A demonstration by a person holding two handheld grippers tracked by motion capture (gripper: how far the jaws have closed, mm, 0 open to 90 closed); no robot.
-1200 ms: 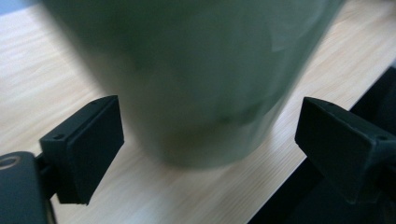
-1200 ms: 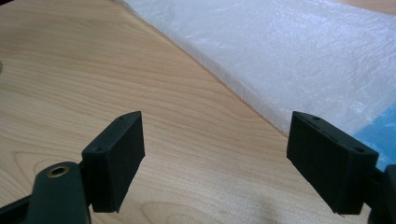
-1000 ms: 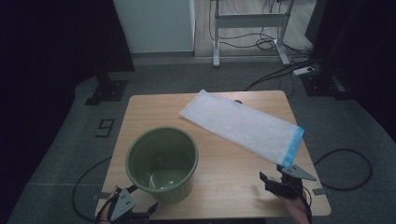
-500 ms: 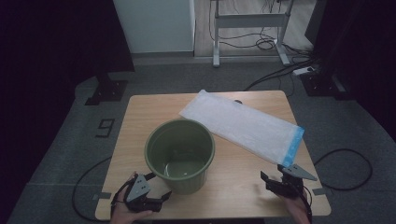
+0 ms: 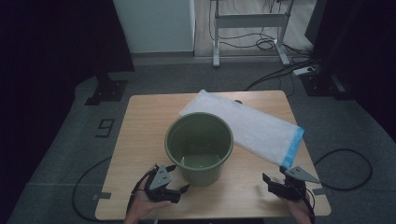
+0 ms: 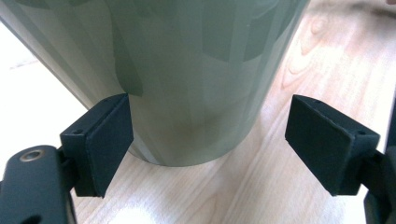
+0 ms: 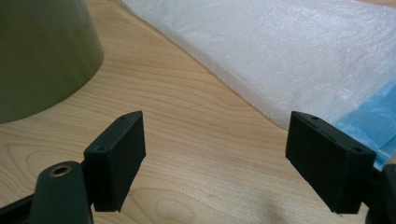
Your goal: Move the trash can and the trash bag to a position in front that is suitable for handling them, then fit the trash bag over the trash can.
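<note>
Both left tongs (image 6: 209,140) flanking bucket (image 6: 187,70)

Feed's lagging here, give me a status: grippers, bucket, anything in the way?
Left gripper open, at the bucket base. Right gripper open, on bare table. Bucket upright. Plastic bag flat behind it, nothing blocking.

Olive-green bucket (image 5: 199,147); white bag (image 5: 243,123), blue edge; black tongs (image 6: 210,140).

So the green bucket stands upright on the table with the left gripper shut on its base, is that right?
Not quite: the left gripper is open, its jaws apart at the base of the upright green bucket, as the left gripper view shows. The rest holds.
</note>
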